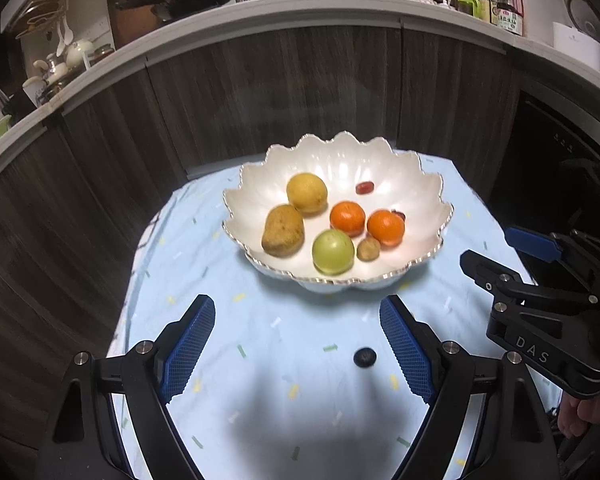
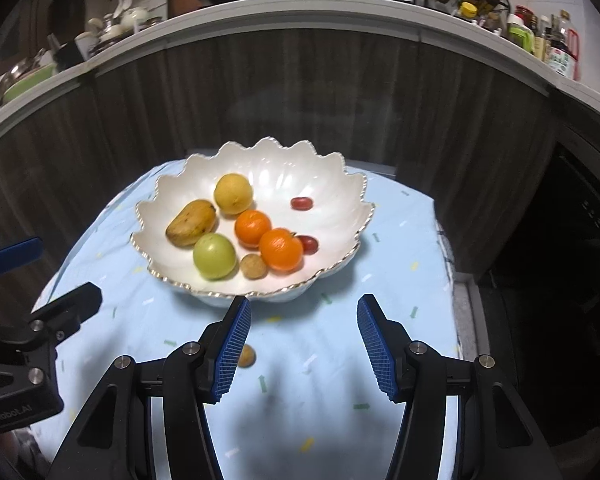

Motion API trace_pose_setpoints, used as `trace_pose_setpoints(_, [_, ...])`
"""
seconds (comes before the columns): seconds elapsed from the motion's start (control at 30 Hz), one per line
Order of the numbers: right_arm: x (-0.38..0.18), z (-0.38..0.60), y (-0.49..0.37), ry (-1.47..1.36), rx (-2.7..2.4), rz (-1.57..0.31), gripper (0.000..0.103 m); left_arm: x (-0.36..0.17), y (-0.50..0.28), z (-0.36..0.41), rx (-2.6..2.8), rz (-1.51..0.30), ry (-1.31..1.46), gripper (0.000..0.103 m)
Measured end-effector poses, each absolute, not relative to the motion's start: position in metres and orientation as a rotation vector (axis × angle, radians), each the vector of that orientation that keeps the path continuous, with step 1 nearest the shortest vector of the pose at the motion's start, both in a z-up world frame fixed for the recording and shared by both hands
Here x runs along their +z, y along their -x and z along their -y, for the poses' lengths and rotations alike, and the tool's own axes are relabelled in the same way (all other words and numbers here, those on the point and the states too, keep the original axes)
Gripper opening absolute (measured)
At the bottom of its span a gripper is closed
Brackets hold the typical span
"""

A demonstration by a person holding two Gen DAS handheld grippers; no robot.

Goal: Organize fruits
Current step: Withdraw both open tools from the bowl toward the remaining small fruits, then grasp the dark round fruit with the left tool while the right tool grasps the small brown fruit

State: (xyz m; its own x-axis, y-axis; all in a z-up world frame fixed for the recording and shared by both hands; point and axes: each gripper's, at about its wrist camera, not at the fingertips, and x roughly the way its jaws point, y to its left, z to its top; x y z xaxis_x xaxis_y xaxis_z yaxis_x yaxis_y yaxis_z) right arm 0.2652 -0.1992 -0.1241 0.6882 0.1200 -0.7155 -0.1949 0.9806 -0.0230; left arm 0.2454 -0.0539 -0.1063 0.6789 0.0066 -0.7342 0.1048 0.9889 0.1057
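Left wrist view, your count: one white scalloped bowl with a silver rim (image 1: 428, 196) sits on the pale blue cloth with confetti flecks (image 1: 260, 340). Inside it lie one round yellow fruit (image 1: 307, 193), one brownish-yellow mango (image 1: 283, 230), two orange tangerines (image 1: 347, 218) touching or nearly so, one green apple (image 1: 333, 251), one small tan round fruit (image 1: 368, 249) and two small red oval fruits, one alone near the far wall (image 1: 365, 187), the other mostly hidden behind a tangerine. One small dark round fruit (image 1: 365, 357) lies loose on the cloth, between the fingers of your left gripper (image 1: 298, 344), whose jaws stand wide apart and hold nothing. Your right gripper (image 2: 304, 344) is parted about halfway, also empty, just short of the bowl's near rim.
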Motion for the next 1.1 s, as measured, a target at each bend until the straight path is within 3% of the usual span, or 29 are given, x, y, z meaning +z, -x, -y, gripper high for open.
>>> trace_pose_setpoints(1.1, [-0.186,0.183,-0.267,0.286,0.437,-0.839,0.056,-0.185,-0.234,0.074,-0.171,-0.923,-0.168,0.079])
